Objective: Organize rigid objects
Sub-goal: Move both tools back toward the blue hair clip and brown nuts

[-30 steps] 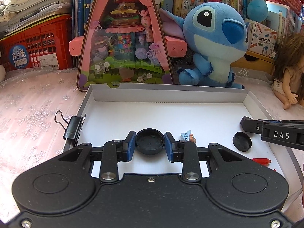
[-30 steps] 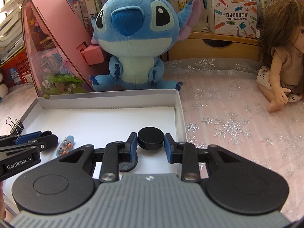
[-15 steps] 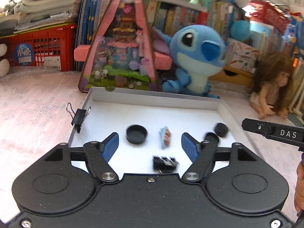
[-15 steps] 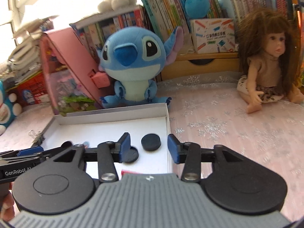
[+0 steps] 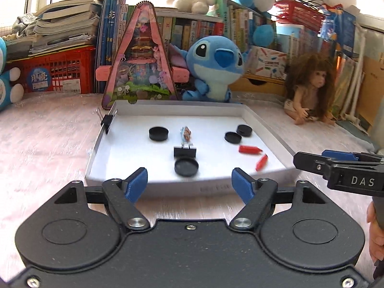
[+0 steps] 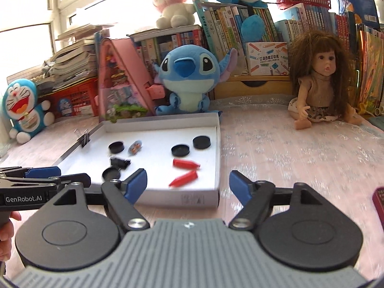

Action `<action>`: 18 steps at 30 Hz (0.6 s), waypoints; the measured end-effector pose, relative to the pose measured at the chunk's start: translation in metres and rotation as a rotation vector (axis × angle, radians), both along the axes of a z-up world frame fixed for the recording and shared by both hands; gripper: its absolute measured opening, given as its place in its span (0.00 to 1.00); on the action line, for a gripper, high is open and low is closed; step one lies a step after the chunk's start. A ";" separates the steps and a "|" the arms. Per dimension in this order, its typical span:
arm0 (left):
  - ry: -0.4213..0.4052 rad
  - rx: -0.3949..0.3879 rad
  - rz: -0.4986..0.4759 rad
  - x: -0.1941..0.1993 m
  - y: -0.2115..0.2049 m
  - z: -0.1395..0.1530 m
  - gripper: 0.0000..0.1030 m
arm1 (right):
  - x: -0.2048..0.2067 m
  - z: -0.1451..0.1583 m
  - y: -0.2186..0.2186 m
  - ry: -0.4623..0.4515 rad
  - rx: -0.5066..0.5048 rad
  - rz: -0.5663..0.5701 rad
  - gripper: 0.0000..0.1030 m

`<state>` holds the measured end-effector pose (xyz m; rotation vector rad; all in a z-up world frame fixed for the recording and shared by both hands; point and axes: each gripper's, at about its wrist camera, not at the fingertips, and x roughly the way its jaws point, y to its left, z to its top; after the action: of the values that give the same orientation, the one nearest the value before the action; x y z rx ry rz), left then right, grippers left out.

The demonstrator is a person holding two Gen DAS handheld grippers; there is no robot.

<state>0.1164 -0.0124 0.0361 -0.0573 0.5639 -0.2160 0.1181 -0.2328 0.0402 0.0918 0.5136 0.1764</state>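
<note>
A shallow white box (image 5: 261, 126) (image 6: 218, 144) lies on the table and holds several black caps (image 5: 158, 133) (image 6: 201, 142), two red pieces (image 5: 249, 149) (image 6: 186, 163), a black binder clip (image 5: 185, 152) (image 6: 119, 162) and a small patterned piece (image 5: 186, 133) (image 6: 135, 147). My left gripper (image 5: 189, 183) is open and empty, pulled back just in front of the box's near wall. My right gripper (image 6: 188, 186) is open and empty near the box's front right corner. Each gripper shows at the edge of the other's view.
A binder clip (image 5: 106, 121) grips the box's left wall. Behind the box stand a pink triangular toy house (image 5: 140, 60), a blue plush (image 5: 216, 69) and red baskets with books. A doll (image 6: 319, 81) sits at the right on the snowflake tablecloth.
Both grippers let go of their black caps in the box, opened wide and drew back out of the box toward me.
</note>
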 end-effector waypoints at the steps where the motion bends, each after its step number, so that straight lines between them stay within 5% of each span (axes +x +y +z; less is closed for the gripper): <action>1: -0.004 0.005 -0.004 -0.006 0.000 -0.001 0.73 | -0.005 -0.001 0.001 -0.002 -0.003 0.004 0.83; 18: -0.133 0.087 0.064 -0.088 0.022 -0.027 0.77 | -0.069 -0.024 0.029 -0.068 -0.047 0.055 1.00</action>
<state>0.0280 0.0097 0.0094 0.0229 0.4373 -0.1316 0.0487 -0.2041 0.0164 0.0260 0.4524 0.2204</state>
